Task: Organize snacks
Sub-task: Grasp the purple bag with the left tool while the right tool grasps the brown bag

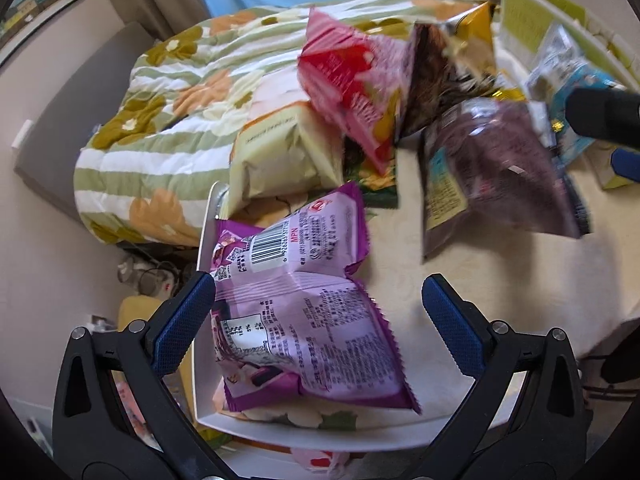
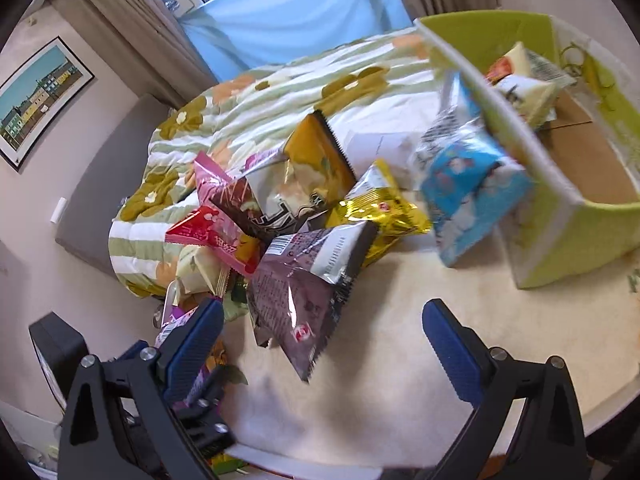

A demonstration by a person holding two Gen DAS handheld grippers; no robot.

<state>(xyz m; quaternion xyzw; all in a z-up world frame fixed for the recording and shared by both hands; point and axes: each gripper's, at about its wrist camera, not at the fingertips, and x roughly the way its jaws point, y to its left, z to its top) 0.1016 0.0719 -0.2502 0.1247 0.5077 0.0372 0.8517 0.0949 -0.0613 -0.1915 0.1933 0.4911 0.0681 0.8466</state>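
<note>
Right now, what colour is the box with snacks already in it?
Lime green box with a brown cardboard floor; the right wrist view shows it best.

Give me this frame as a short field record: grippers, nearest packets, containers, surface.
left gripper: open, jaws either side of a purple foil snack packet, not closed on it
purple packet position: barcode side up, lying over the edge of a white tray
right gripper: open, empty, facing a mauve-and-silver foil snack packet
snack pile: loose packets including a gold foil packet and a red-and-pink packet
green cardboard box: open, a few packets inside
surface: cream table top
</note>
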